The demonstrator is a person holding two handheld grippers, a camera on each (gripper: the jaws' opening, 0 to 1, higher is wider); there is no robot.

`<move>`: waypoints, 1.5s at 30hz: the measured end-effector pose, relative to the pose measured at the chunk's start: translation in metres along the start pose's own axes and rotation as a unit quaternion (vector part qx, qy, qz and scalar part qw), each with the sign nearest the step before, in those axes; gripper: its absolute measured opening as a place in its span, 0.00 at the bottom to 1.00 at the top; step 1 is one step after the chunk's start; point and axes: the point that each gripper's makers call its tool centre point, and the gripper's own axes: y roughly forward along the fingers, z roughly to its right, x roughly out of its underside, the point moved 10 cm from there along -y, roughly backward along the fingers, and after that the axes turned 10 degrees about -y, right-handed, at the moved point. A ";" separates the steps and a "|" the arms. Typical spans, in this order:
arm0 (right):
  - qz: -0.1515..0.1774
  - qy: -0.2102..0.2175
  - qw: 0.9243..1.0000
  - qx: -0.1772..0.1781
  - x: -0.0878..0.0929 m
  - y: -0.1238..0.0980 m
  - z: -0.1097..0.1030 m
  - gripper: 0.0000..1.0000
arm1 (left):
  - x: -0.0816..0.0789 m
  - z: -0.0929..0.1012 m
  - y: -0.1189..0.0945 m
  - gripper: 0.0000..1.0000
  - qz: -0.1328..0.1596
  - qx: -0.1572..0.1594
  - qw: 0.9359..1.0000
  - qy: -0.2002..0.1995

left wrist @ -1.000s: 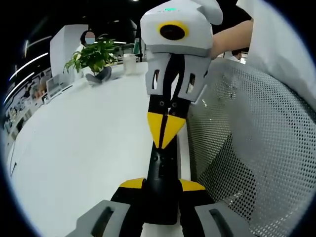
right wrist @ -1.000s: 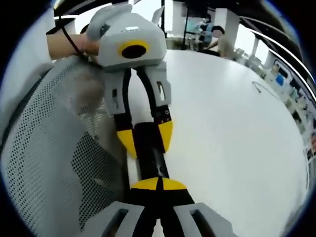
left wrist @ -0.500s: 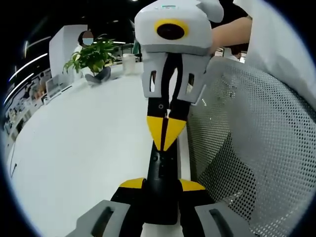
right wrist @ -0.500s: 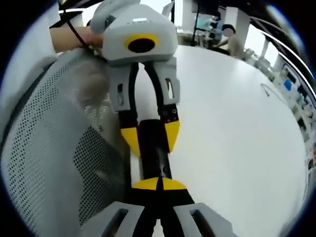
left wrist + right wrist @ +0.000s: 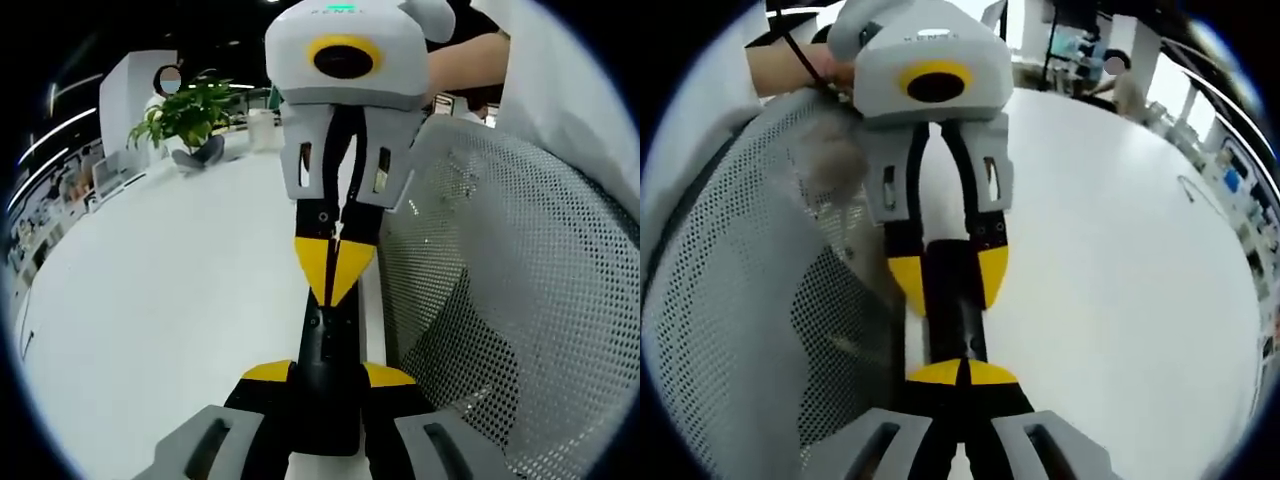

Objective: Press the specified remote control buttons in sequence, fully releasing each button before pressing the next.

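A black remote control (image 5: 328, 375) is showing dark against a plain white tabletop (image 5: 170, 300). The left gripper (image 5: 327, 376), gripping it, is showing yellow-tipped black fingers (image 5: 266, 372) on grey mounts. The right gripper (image 5: 333, 298), at twelve o'clock, is wearing a white-grey shell with a yellow ring. A white mesh chair back (image 5: 500, 300), dotted with holes, is lying at three o'clock; a green plant (image 5: 190, 110) is showing at ten o'clock.
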 end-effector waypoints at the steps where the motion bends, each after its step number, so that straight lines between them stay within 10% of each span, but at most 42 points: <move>1: 0.005 0.007 1.000 0.000 0.001 0.000 0.000 0.00 | 0.000 0.000 0.000 0.25 0.000 0.000 1.000 0.000; 27: -0.040 0.001 0.999 -0.019 -0.006 0.003 0.002 0.06 | 0.000 0.001 0.000 0.24 -0.003 -0.001 1.000 0.006; 45: -0.010 0.021 0.998 -0.053 0.002 -0.001 0.006 0.07 | 0.000 0.001 0.000 0.24 -0.002 0.000 1.000 0.008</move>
